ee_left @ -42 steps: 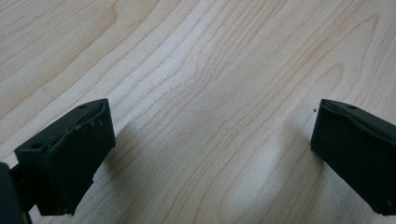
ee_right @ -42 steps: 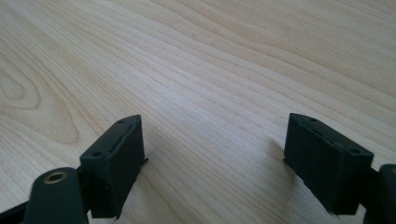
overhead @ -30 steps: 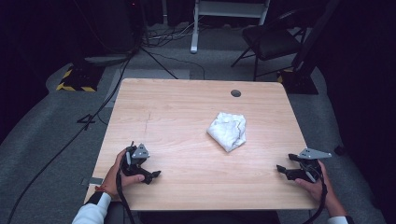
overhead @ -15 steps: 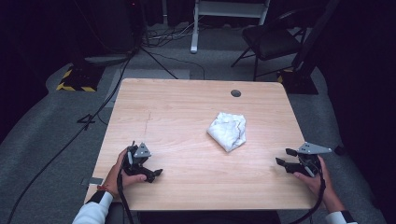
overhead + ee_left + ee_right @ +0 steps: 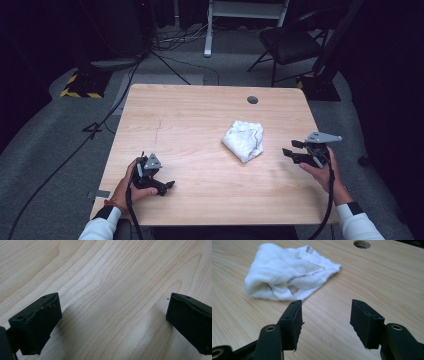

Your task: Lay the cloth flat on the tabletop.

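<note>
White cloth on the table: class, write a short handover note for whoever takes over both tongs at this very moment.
Left tongs: open, nothing between the jaws, low over bare wood at the near left of the table.
Right tongs: open and empty, jaws have just been closing, near the table's right edge, pointing toward the white cloth.
Cloth: crumpled in a heap right of centre, coloured stitching visible, short of the round hole at the far edge. Neither tongs touch it.
Done: nothing visible yet.
Left: reach the cloth and grip it, probably with the right tongs first.
</note>
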{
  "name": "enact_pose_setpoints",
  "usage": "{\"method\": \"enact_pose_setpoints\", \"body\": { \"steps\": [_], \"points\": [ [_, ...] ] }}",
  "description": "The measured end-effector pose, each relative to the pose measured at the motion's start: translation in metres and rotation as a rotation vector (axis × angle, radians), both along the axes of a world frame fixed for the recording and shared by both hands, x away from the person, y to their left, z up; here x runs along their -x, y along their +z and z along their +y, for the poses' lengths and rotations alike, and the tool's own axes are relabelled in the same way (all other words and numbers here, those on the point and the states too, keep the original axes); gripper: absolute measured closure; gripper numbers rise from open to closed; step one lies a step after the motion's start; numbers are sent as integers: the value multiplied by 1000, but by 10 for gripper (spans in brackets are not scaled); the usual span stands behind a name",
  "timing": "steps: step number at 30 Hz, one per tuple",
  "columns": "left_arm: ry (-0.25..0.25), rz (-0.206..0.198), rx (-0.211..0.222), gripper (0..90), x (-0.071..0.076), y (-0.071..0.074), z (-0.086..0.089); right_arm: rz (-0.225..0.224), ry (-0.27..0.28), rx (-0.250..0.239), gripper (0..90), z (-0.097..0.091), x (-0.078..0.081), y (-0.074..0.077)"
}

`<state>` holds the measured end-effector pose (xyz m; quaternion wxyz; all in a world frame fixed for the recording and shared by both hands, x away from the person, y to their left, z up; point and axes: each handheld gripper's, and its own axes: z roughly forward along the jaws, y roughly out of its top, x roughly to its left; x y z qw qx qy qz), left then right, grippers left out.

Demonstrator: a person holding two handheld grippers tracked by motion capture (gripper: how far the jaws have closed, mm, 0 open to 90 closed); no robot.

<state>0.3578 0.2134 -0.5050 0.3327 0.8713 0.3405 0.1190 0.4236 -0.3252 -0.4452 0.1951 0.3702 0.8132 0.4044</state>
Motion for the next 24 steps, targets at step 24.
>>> {"method": "enact_pose_setpoints", "body": {
  "steps": [24],
  "points": [
    [-46,-8,-5,4,-3,0,-16,56,69,85,407,92,-69,-24]
  ]
}}
